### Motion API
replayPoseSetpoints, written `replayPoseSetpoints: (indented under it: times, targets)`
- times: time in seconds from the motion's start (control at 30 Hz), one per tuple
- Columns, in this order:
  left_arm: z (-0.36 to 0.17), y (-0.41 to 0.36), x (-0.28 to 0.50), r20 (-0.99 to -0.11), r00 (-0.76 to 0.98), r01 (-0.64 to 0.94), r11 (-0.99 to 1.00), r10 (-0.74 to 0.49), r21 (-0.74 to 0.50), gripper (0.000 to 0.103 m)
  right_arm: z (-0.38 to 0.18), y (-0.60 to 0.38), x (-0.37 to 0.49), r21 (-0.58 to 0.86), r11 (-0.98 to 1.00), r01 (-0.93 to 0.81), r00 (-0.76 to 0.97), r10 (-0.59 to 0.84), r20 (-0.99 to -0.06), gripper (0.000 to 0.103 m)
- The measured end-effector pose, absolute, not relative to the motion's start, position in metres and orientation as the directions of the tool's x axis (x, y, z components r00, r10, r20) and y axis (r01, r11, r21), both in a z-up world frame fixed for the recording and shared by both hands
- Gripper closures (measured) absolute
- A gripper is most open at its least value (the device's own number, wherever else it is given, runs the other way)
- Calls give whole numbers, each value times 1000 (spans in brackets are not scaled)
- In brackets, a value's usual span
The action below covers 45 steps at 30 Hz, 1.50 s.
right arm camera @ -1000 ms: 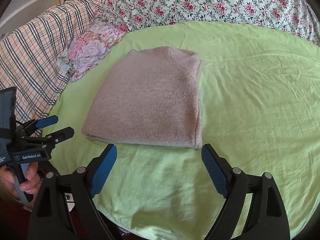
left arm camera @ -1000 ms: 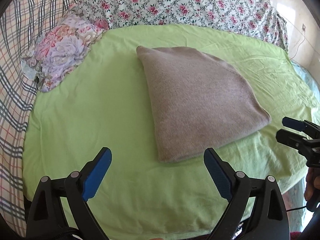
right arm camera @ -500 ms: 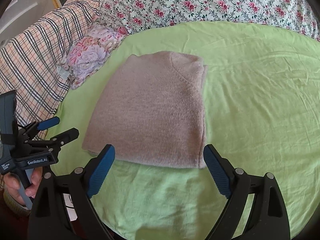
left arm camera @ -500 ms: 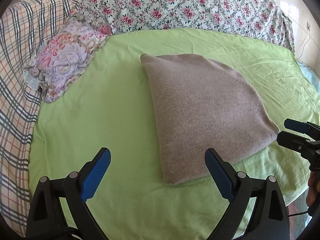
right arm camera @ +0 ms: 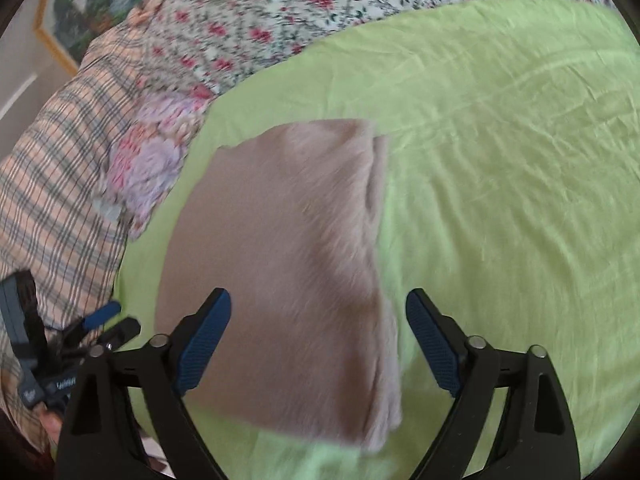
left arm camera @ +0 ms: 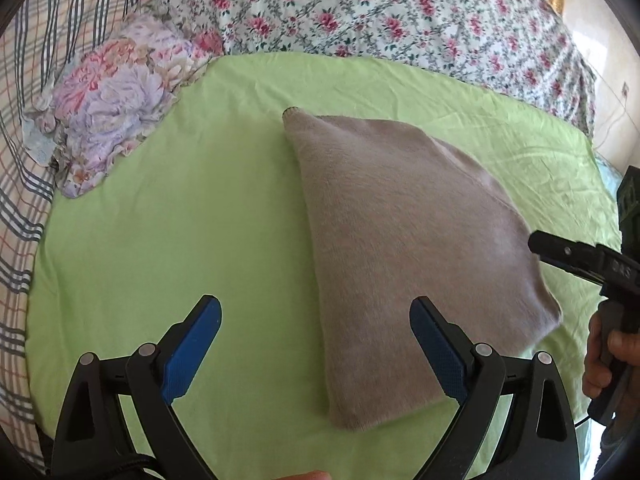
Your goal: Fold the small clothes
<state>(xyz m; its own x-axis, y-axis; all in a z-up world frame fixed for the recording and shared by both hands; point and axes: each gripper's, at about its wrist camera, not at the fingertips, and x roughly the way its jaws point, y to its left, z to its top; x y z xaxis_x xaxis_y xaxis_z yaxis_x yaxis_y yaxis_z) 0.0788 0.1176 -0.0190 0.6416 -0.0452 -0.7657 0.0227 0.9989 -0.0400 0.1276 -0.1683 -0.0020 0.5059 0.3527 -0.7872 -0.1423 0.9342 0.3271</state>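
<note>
A: Left wrist view first. Where is the garment?

B: The taupe knit garment lies flat on the green sheet, already folded into a rough wedge; its near corner sits at about five o'clock. The left gripper hovers over it with its blue pads spread wide, gripping nothing. The right gripper enters at three o'clock just beside the garment's right edge; from here I cannot tell its jaw state. A floral pillow lies at ten o'clock, well apart.

A: And the right wrist view?

B: It is blurred. The garment fills the centre, with a stacked layered edge running toward five o'clock. The right gripper is spread open above that near edge, empty. The left gripper shows at eight o'clock, slightly parted.

A: How should the next fold go?

B: My judgement: pinch both near corners low, catching every layer of that stacked edge, lift together and evenly, then carry toward twelve o'clock so the edges meet squarely. Soft knit will likely sag or slide if one side leads.
</note>
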Motion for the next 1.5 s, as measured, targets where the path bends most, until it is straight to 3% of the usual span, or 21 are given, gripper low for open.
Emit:
replayPoseSetpoints:
  times: [0.1,0.23,0.37,0.47,0.6,0.7,1.13,1.5]
  targets:
    - [-30,119,91,-784,620,6,1000,-26,-28,8,-17,-173,146,362,927,-99,456,366,-812,84]
    - [-44,118,98,-806,592,17,1000,-13,-4,9,-1,-172,136,284,949,-137,514,313,-798,91]
    - [-67,114,103,-848,527,37,998,-61,-48,9,-27,-173,144,219,968,-118,472,249,-846,91]
    - [-70,115,99,-844,533,35,998,-57,-46,8,-19,-170,143,195,973,-120,487,229,-843,89]
    - [-65,114,91,-842,537,32,999,-42,-29,9,-2,-170,129,155,981,-119,520,194,-832,77]
    - [-60,111,81,-838,546,42,999,-30,-8,9,12,-171,116,150,981,-121,544,192,-817,76]
    - [-37,103,36,-815,579,54,998,-9,27,9,29,-141,58,134,960,-245,543,250,-801,39]
    - [-25,99,29,-793,608,49,995,42,90,8,20,-117,32,60,935,-351,512,245,-823,28]
